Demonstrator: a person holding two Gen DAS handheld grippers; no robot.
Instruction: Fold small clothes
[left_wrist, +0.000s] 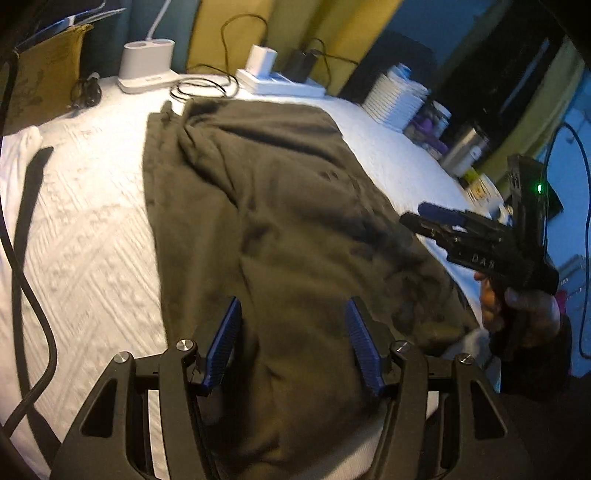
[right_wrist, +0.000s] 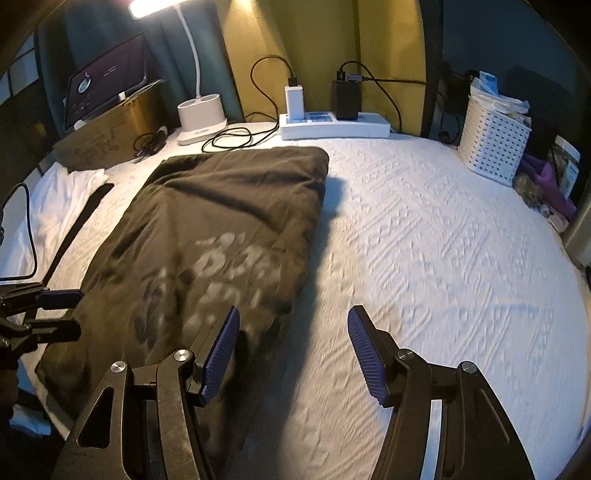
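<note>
A dark olive garment (left_wrist: 280, 236) lies folded lengthwise on the white textured cover (left_wrist: 92, 236). In the right wrist view the garment (right_wrist: 221, 236) shows a pale print. My left gripper (left_wrist: 293, 339) is open and empty, hovering over the garment's near end. My right gripper (right_wrist: 293, 347) is open and empty, above the cover just right of the garment's near right edge. The right gripper also shows in the left wrist view (left_wrist: 428, 218), and the left gripper shows at the left edge of the right wrist view (right_wrist: 70, 310).
A white cloth (right_wrist: 62, 199) and a dark strap (right_wrist: 74, 229) lie at the far left. At the back stand a lamp base (right_wrist: 201, 118), a power strip (right_wrist: 332, 125) with chargers and cables, a cardboard box (right_wrist: 107, 133), and a white basket (right_wrist: 493, 144).
</note>
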